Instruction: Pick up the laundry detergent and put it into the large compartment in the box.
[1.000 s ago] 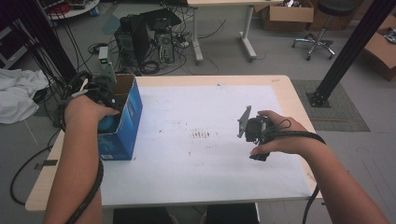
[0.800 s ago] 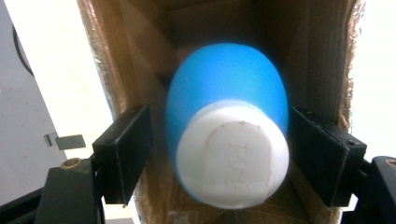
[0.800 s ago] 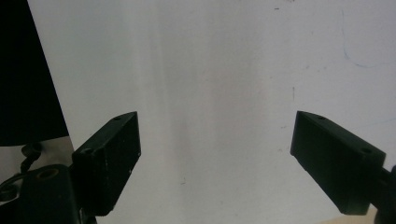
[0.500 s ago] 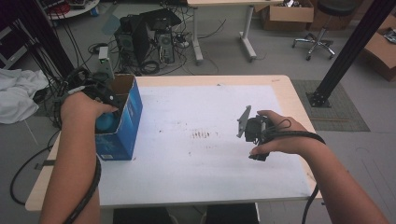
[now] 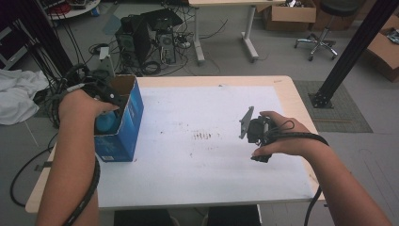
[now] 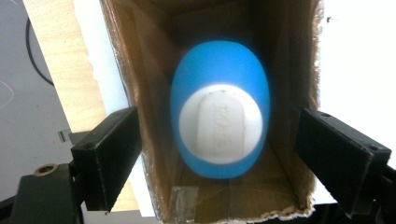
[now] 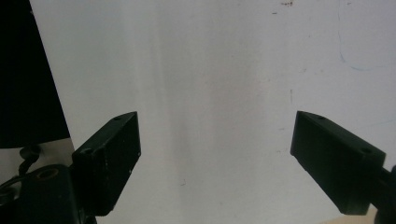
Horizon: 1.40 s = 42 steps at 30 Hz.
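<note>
Left gripper (image 6: 219,154): positioned above the open blue box (image 5: 129,123), jaws just opened wide and clear of the blue egg-shaped object (image 6: 219,116), which is seen lying inside the box directly below. Right gripper (image 7: 215,163): held well apart to the right over the white tabletop (image 5: 207,160), jaws spread wide, nothing gripped.

The bench (image 5: 202,183) is a pale wooden top under a white, lightly stained sheet, standing on a grey floor (image 5: 282,63). At twelve o'clock a second desk's white legs (image 5: 248,37) rise beside a cardboard box (image 5: 287,12); at eleven a black computer tower (image 5: 141,40) sits among tangled cables (image 5: 101,49). At one o'clock stands a swivel chair (image 5: 324,40). A black post (image 5: 353,52) slants up at two o'clock from a dark mat (image 5: 339,106). White cloth (image 5: 19,94) lies at nine. Light is even and soft.
</note>
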Available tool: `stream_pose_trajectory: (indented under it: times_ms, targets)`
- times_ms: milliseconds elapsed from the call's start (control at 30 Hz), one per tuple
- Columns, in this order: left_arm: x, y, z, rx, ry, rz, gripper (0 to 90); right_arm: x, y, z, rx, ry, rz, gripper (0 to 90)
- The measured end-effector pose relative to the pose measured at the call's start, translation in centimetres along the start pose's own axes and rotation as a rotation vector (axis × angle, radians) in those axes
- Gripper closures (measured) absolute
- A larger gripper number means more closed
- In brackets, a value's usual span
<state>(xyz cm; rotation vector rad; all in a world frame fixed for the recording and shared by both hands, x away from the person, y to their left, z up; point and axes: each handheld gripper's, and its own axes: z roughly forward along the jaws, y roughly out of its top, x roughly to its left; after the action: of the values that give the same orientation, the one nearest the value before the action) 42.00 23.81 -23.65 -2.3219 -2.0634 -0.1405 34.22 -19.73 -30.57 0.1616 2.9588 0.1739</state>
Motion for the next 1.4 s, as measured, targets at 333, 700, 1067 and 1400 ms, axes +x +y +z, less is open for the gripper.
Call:
stream_pose_trajectory:
  times_ms: [333,700,1067,1400]
  targets:
    - [-0.4,0.0,-1.7,-0.004,0.037,0.026,4.9,0.1,-0.1,-0.1,0.0,-0.003,0.001,16.1]
    - [-2.3,0.3,-3.7,-0.035,0.043,0.115,0.1,0.0,0.1,-0.2,0.01,0.0,-0.002,16.0]
    - [-8.7,0.1,-5.9,-0.117,-0.033,0.443,0.1,-0.6,0.3,-0.4,-0.01,0.0,0.007,16.0]
    - [-13.6,-1.0,-6.6,-0.155,-0.109,0.756,0.1,-0.6,0.4,-0.5,-0.009,0.016,-0.011,16.1]
